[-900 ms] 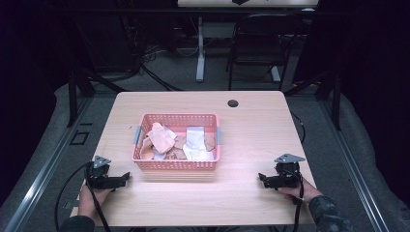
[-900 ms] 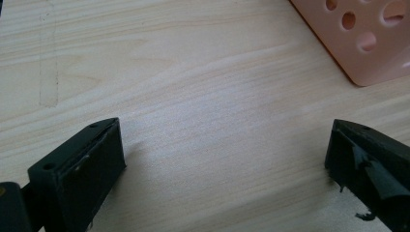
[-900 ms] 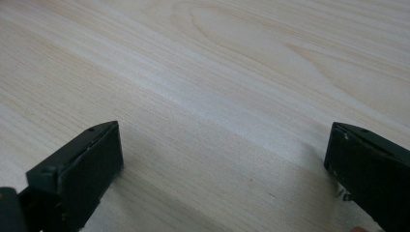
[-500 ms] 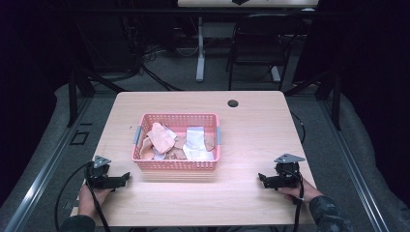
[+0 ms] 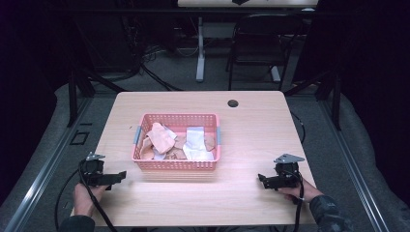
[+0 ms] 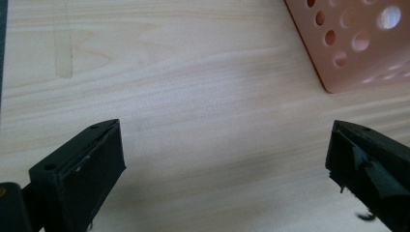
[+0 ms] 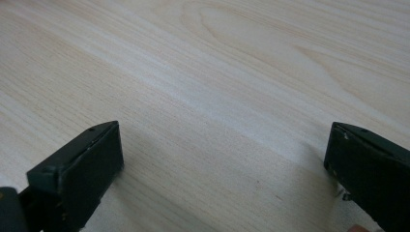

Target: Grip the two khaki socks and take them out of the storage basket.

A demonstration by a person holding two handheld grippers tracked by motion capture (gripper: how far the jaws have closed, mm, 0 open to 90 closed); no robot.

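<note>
A pink plastic basket point(image 5: 176, 165) sits mid-table, holding several crumpled pieces of pale cloth point(image 5: 162, 137) in pink, tan and white. My left gripper point(image 5: 119, 176) rests low over the table's front left, jaws pointing right toward the basket. In the left gripper view its jaws point(image 6: 225, 164) stand wide apart over bare wood, and the basket's corner point(image 6: 355, 43) shows at the upper right. My right gripper point(image 5: 262, 180) sits at the front right, pointing left. The right gripper view has its jaws point(image 7: 225, 164) spread wide with nothing between them.
The light wooden table point(image 5: 251, 125) has a dark round cable hole point(image 5: 233, 103) near its far edge. A black chair point(image 5: 258, 43) and a desk leg point(image 5: 200, 48) stand beyond the table. Cables trail from both grippers off the front edge.
</note>
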